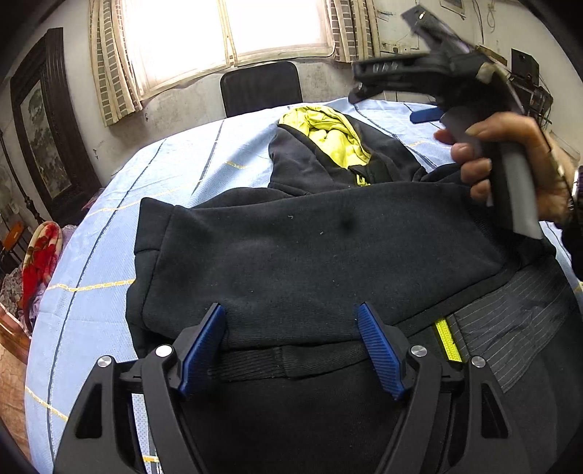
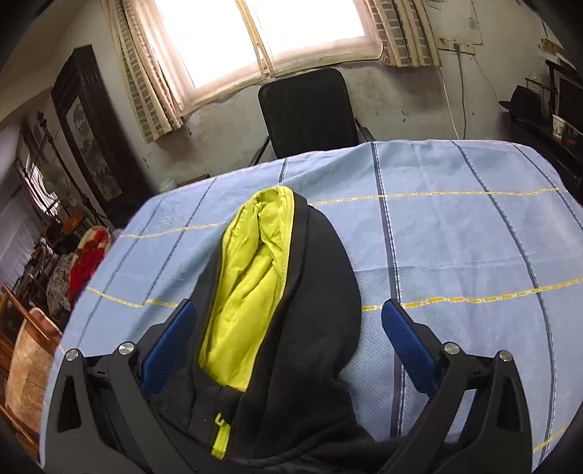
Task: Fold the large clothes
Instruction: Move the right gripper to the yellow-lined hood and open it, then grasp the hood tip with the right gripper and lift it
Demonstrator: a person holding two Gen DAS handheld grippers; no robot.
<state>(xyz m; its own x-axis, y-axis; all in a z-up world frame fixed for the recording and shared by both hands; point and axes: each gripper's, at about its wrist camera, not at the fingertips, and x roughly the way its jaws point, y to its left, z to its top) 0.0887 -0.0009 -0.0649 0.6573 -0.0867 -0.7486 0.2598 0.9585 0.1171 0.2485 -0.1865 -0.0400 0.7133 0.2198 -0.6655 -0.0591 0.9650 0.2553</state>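
Blue checked cloth (image 2: 455,237) over worktop, window (image 2: 262,29) behind. Black hoodie (image 1: 309,255) lying mid-worktop, long axis from near edge to far edge, yellow-lined hood (image 2: 251,277) pointing at far edge. Left gripper (image 1: 291,346) fingers spread over ribbed hem, gripping nothing. Right gripper (image 2: 288,339) fingers wide apart, straddling hood, empty. Best next: pinching hood tip and hem squarely, folding along that axis.

We see a bright window (image 2: 266,32) with checked curtains (image 2: 145,73) in a stained wall (image 2: 218,124), a black chair (image 2: 309,113) below it, and a dark-framed picture (image 2: 91,127) at left; a blue striped cloth (image 2: 455,237) covers the table.
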